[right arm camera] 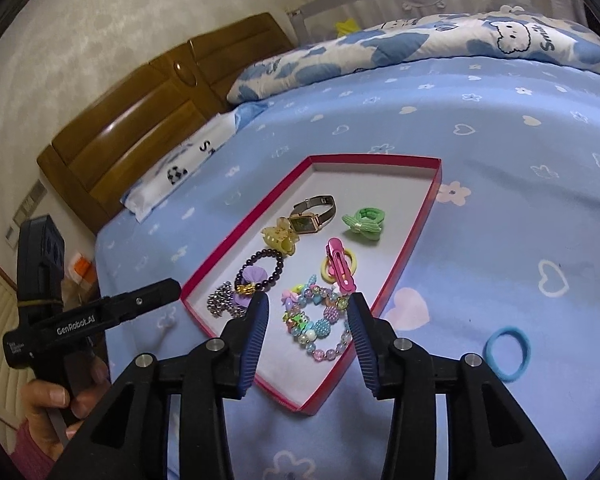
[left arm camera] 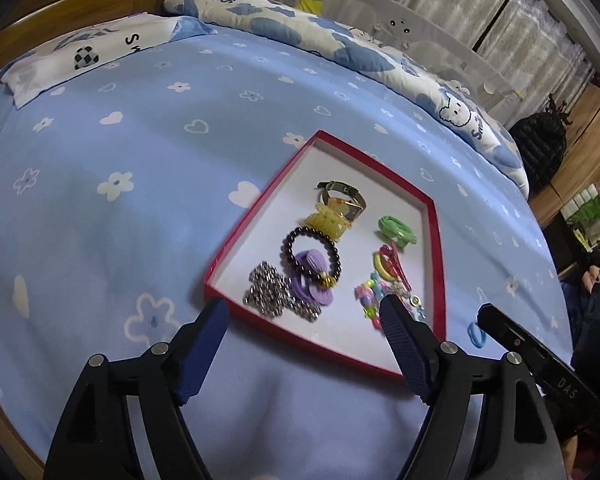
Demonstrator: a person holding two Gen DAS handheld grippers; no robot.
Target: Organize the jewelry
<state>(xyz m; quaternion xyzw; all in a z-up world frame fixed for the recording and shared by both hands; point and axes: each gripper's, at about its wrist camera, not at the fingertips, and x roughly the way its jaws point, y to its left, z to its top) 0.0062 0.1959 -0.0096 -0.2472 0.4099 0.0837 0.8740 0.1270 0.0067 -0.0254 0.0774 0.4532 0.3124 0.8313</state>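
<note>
- One red tray [right arm camera: 416, 236] is seen on the blue bedsheet [right arm camera: 500, 160], its long axis running from 6 toward 12 o'clock in the right wrist view.
- Inside it are counted: one watch [right arm camera: 314, 216], one yellow claw clip [right arm camera: 280, 236], one green bow tie [right arm camera: 362, 220], one pink clip [right arm camera: 340, 266] laid over one yellow ring [right arm camera: 328, 270], one dark bead bracelet [right arm camera: 260, 270] around one purple tie [right arm camera: 252, 280], one silver chain [right arm camera: 220, 302], and one pastel bead bracelet [right arm camera: 316, 320].
- One blue hair tie [right arm camera: 508, 354] lies alone on the sheet, outside the tray at 3 o'clock of its near corner.
- The pink clip's long axis points from 11 to 5 o'clock.
- The right gripper [right arm camera: 308, 316] is held released above the tray's near end, fingers straddling the pastel bracelet, nothing grasped.
- The left gripper [left arm camera: 304, 316] is likewise spread wide over the tray's near corner, empty.
- The left hand [right arm camera: 60, 412] is wrapped around its handle at 8 o'clock.
</note>
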